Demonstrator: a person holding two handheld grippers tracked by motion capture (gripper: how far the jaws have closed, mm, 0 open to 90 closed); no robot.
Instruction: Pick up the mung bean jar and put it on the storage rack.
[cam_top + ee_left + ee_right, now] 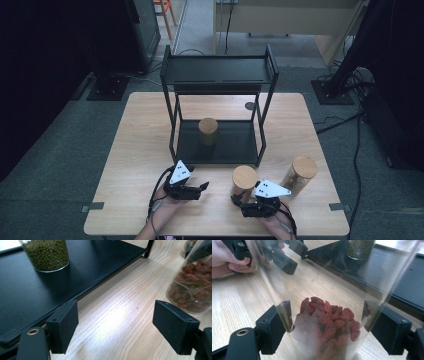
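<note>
Berry jar [324, 322], glass, part full of red dried berries, on table [140, 150] before rack [218, 75], seemingly gripped by right gripper [327, 330], bean jar [47, 255] on rack's bottom shelf, left gripper [120, 327] released, empty.

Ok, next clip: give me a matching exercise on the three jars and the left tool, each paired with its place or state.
Things:
1. green bean jar
2. red berry jar
3. third wooden-lidded jar
4. left tool

Places or states:
A. between the jaws of the right tool
B. on the lower shelf of the black rack
C. on the table, farthest right
D. jaws apart, nothing between them

Pairs: 1-B, 2-A, 3-C, 4-D
</note>
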